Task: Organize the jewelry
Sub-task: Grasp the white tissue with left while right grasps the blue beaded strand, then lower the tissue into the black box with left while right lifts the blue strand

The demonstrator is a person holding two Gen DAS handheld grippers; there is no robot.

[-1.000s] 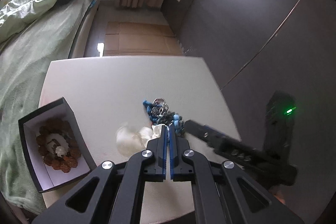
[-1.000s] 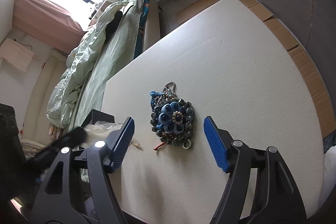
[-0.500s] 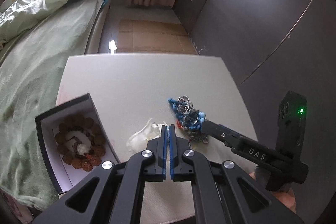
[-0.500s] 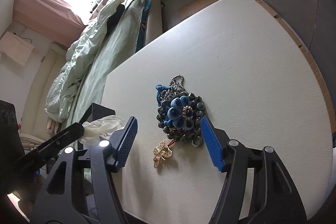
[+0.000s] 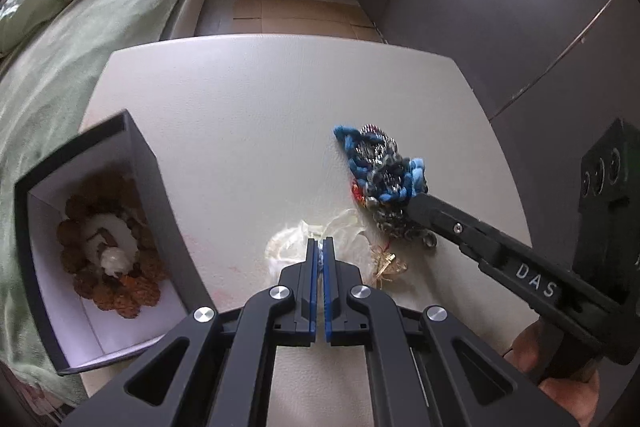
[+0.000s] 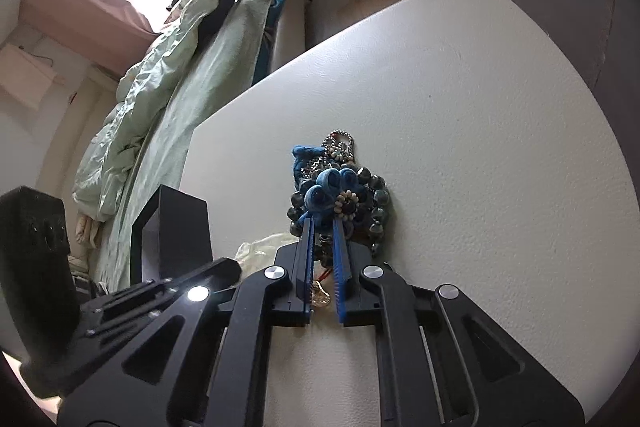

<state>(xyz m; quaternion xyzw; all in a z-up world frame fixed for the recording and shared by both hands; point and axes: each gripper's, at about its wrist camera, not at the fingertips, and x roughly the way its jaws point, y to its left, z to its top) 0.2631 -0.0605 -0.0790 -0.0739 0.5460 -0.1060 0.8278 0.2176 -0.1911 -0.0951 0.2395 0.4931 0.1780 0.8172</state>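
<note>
The white letters "DAS" are printed on the black arm of the right tool (image 5: 416,205); no other writing can be read. The right tool's jaws are closing, and the blue jewelry (image 6: 340,187) is between its ridged blue pads. That piece is a bumpy cluster: soft blue fabric petals shaped like a flower, shiny dark round beads around it, and a thin silver ball chain at the far end. It lies on the counter (image 5: 248,115), which is pale and a bit grainy. A small gold charm (image 5: 386,263) on a red thread lies just beside it.

The left tool (image 5: 319,247) is clenched on a crinkly, see-through plastic bag (image 5: 288,247) that rests on the counter.

On the left edge of the counter stands an open box (image 5: 140,163), black outside and white inside. In it lies a ring of round brown wooden beads (image 5: 120,291) with a small white lump in the middle. A bed with a wrinkled light green blanket (image 5: 80,27) is beside the counter.
</note>
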